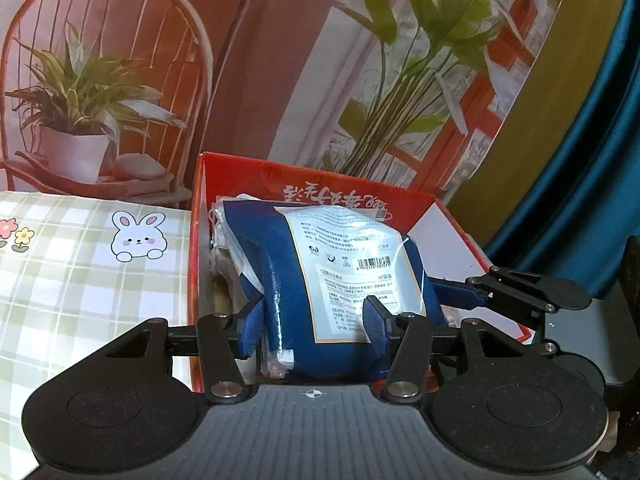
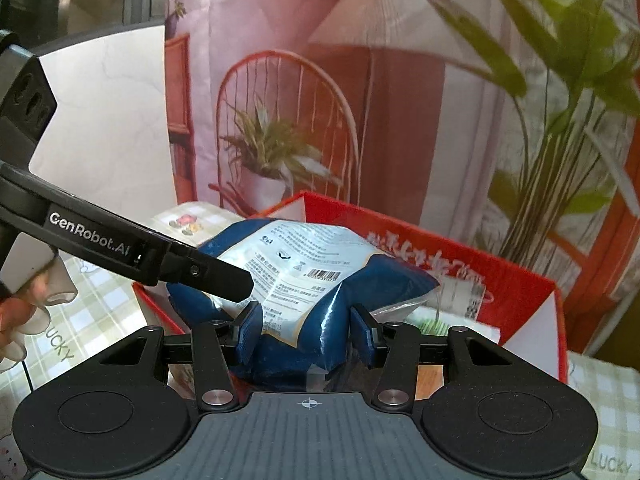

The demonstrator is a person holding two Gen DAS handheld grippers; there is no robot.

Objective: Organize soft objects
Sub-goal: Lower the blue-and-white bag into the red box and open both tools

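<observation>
Over the red box (image 1: pixel 448 216) — both tongs (image 1: pixel 316 326) (image 2: pixel 308 330) clamp the blue packet (image 1: pixel 320 280).

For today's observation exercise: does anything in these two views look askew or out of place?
Yes. The blue packet, gripped by both the left gripper and right gripper, bulges tilted above the red box rim rather than lying flat inside.
</observation>
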